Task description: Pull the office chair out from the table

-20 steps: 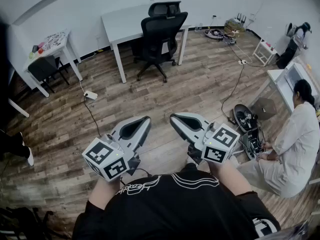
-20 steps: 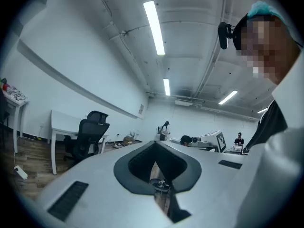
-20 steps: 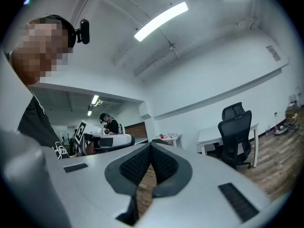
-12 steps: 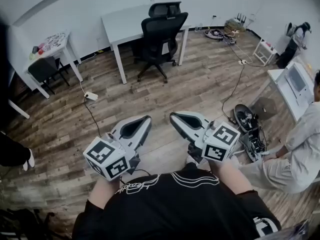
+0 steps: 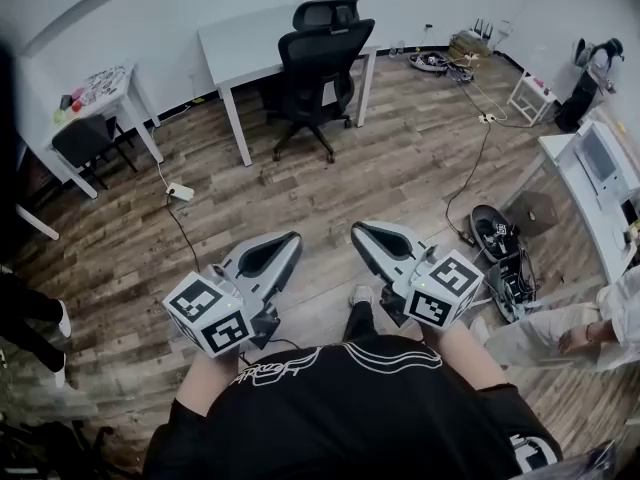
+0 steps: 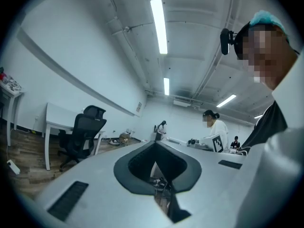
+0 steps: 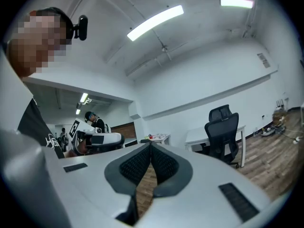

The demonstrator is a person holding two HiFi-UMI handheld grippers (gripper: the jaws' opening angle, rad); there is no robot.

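The black office chair [image 5: 318, 63] stands tucked against the white table [image 5: 255, 40] at the far wall, well ahead of me. It also shows in the left gripper view as the chair [image 6: 81, 136] and in the right gripper view as the chair [image 7: 222, 132]. My left gripper [image 5: 292, 239] and right gripper [image 5: 358, 232] hover side by side near my body, far from the chair. Both are shut with nothing between the jaws and point level toward the far wall.
A smaller white table [image 5: 100, 88] with a dark chair [image 5: 82, 138] stands at the left. A power strip [image 5: 181, 191] and cables lie on the wood floor. A person in white [image 5: 580, 333] crouches at the right by equipment [image 5: 497, 233].
The view has shifted slightly forward toward the chair. The person in white at the right has sunk toward the frame edge. Both grippers stay shut and side by side.
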